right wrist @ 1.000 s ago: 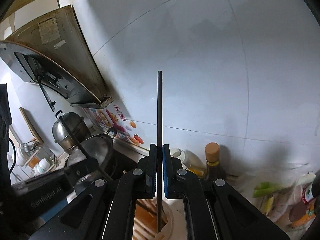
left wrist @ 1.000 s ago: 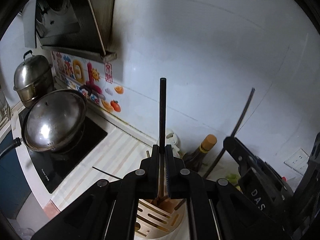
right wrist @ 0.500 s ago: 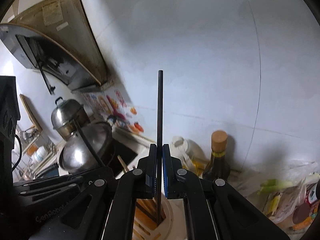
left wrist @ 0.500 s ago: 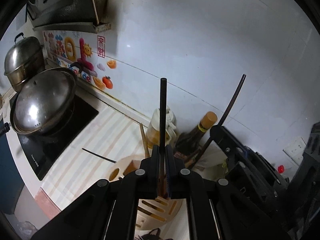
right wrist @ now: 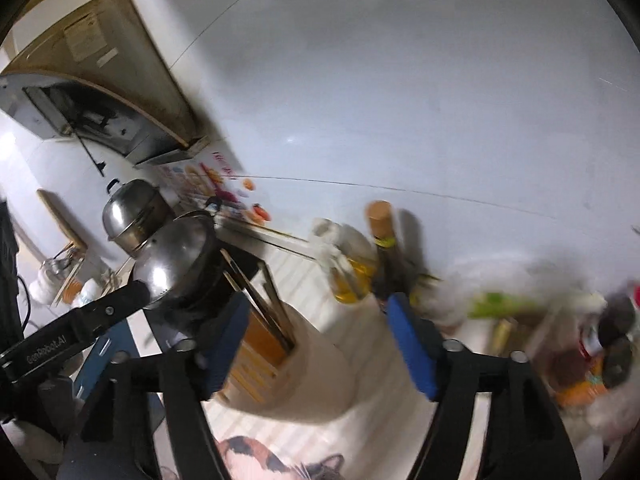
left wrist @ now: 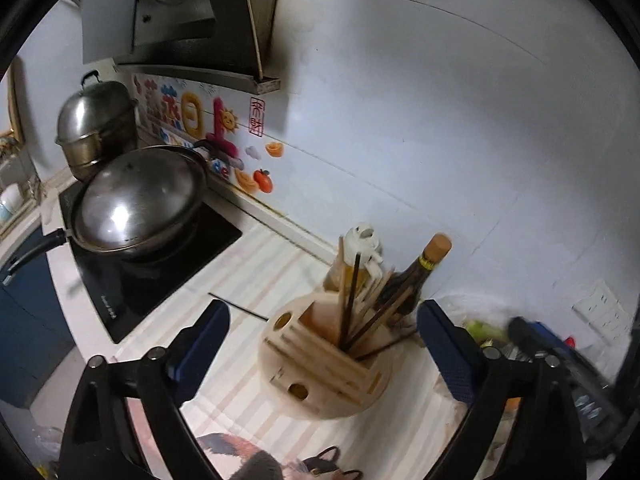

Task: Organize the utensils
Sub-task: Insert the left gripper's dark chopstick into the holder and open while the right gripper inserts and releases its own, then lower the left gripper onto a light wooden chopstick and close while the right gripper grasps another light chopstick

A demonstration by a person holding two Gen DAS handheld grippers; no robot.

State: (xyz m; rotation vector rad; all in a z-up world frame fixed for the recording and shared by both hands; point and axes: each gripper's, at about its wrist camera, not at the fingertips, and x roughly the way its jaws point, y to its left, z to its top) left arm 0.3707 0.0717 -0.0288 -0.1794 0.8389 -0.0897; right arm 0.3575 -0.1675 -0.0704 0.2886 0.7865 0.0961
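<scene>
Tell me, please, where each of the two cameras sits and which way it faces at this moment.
Left wrist: on the left gripper, looking down and forward over the round wooden utensil holder with chopsticks standing in it, toward the lidded wok and wall; its own open blue-padded fingers show.
Right wrist: on the right gripper, blurred, facing the wall above the holder; its open fingers and the left gripper's black body at lower left show.
Shared: utensil holder, wok, steel steamer pot, cork-topped dark bottle.

The striped bench (left wrist: 256, 276) is carrying a round wooden utensil holder (left wrist: 326, 364), a loose black chopstick (left wrist: 236, 307) beside it, bottles behind, and a black cooktop (left wrist: 132, 284).
</scene>
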